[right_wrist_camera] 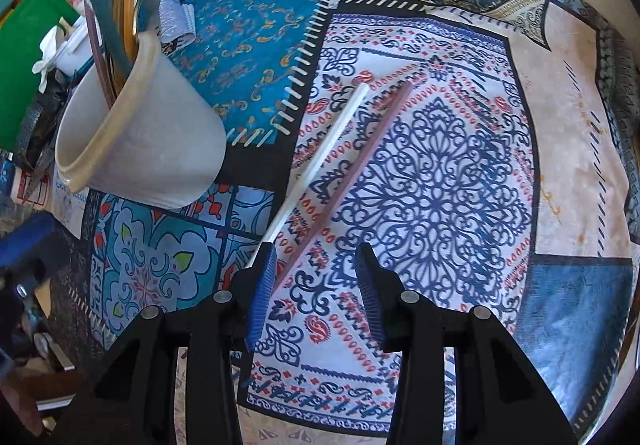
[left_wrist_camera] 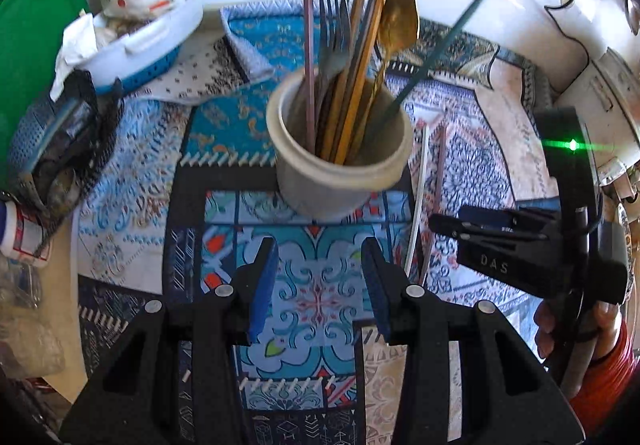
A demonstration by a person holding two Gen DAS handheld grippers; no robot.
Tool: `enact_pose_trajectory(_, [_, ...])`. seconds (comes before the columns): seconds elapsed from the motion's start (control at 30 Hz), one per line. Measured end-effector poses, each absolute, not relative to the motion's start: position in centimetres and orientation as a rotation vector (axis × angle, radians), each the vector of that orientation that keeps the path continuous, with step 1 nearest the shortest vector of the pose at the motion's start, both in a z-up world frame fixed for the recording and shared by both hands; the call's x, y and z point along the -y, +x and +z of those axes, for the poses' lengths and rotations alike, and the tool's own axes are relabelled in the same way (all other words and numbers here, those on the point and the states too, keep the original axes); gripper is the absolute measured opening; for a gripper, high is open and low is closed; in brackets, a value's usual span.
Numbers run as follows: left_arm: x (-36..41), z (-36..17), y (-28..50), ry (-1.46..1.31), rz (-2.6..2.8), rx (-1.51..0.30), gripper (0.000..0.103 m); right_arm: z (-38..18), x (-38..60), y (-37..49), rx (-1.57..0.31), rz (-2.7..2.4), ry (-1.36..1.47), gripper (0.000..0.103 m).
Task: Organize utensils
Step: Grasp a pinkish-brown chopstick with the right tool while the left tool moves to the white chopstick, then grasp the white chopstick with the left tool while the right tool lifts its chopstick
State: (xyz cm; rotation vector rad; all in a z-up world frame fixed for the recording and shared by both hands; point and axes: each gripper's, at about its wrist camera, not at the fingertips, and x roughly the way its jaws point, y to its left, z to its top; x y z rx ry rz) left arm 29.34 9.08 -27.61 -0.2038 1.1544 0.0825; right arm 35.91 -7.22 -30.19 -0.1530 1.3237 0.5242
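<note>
A white chopstick point(right_wrist_camera: 320, 159) and a pink chopstick point(right_wrist_camera: 352, 169) are lying side by side on the patterned cloth point(right_wrist_camera: 440, 205) covering the worktop, just right of the cup point(right_wrist_camera: 160, 149). In the right wrist view their long axes are running diagonally, near ends pointing toward the right tongs point(right_wrist_camera: 316, 293), far ends pointing up and to the right. The white one is lying nearer the cup.

The cup is standing upright, holding a fork point(left_wrist_camera: 330, 29), a gold spoon point(left_wrist_camera: 398, 21), several wooden chopsticks point(left_wrist_camera: 360, 57), a pink stick point(left_wrist_camera: 308, 25) and a dark green stick point(left_wrist_camera: 452, 33) that is leaning out to the right.

The right tongs are hovering spread wide and gripping nothing, the left pad point(right_wrist_camera: 262, 297) sitting over the chopsticks' near ends; contact is unclear. The left tongs point(left_wrist_camera: 320, 285) are gaping apart too, empty, positioned in front of the cup.
</note>
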Motion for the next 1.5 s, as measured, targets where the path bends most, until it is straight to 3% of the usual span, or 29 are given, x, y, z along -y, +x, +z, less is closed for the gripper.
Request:
enact_pose_trajectory(0.1, [-8.2,-28.6,29.1,-0.196,0.075,-1.178,0.042,-30.8,6.6,35.9,-1.318,0.52,-0.187,0.032])
enact_pose_trajectory(0.23, [-7.0,-29.6,29.2,-0.189,0.058,-1.202,0.042,-31.0,7.1,35.9,-1.28,0.495,-0.204,0.008])
enact_pose_trajectory(0.27, [-6.5,-29.9,29.3,-0.186,0.05,-1.208,0.042,-31.0,7.6,36.0,-1.277,0.491,-0.197,0.008])
enact_pose_trajectory(0.87, [-0.1,-32.6,33.8,-0.133,-0.063,-1.253,0.042,-30.4,21.9,37.0,-1.323,0.375,-0.136,0.008])
enact_pose_trajectory(1.07, [0.4,-33.4,36.2,-0.116,-0.039,-1.257,0.042,-30.3,21.1,38.6,-1.317,0.417,-0.157,0.022])
enact_pose_trajectory(1.33, [0.1,-34.2,38.0,-0.139,-0.029,-1.274,0.042,-30.6,17.0,40.6,-1.258,0.456,-0.258,0.023])
enact_pose_trajectory(1.5, [0.4,-34.4,38.7,-0.151,-0.042,-1.28,0.041,-31.3,15.2,44.2,-1.24,0.446,-0.268,0.007])
